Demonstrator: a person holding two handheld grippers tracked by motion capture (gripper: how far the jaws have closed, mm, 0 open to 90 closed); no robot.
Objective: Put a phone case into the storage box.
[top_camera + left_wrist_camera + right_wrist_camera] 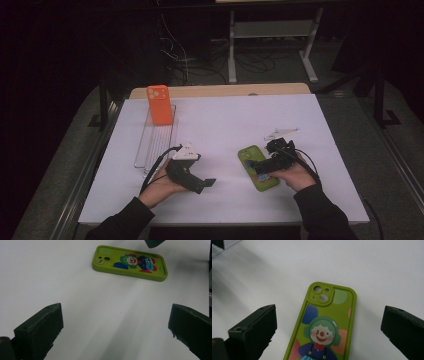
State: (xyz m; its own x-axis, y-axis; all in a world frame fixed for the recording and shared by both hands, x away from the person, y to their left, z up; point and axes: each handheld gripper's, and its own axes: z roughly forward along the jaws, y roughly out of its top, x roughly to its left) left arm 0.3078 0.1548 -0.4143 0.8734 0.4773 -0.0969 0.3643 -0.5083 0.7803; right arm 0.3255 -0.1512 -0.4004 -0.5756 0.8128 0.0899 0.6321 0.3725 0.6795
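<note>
High view. A white counter (225, 120) carries a wire rack (156, 142) at its left side; an orange phone case (160, 104) stands upright at the rack's far end, camera cutouts at the top. A green phone case (254, 156) lies flat on the counter right of centre. The left hand (162, 186) holds the left gripper (210, 183) near the front edge, just right of the rack and well apart from the green case; its jaws point toward the right. The right hand (292, 175) holds the right gripper (256, 166) low over the green case, partly covering it.

Left gripper view. The two black jaws stand wide apart with bare white counter between them. The green phone case (130, 263) lies farther off, flat, printed side up, showing a clown figure and the camera cutouts at its left end. A dark jaw tip of the other gripper shows at the top edge above it.

Right gripper view. The jaws stand wide apart, one on each side of the green phone case (324, 322), neither touching it. The case lies face up between them, camera cutouts at the far end, clown print below.
</note>
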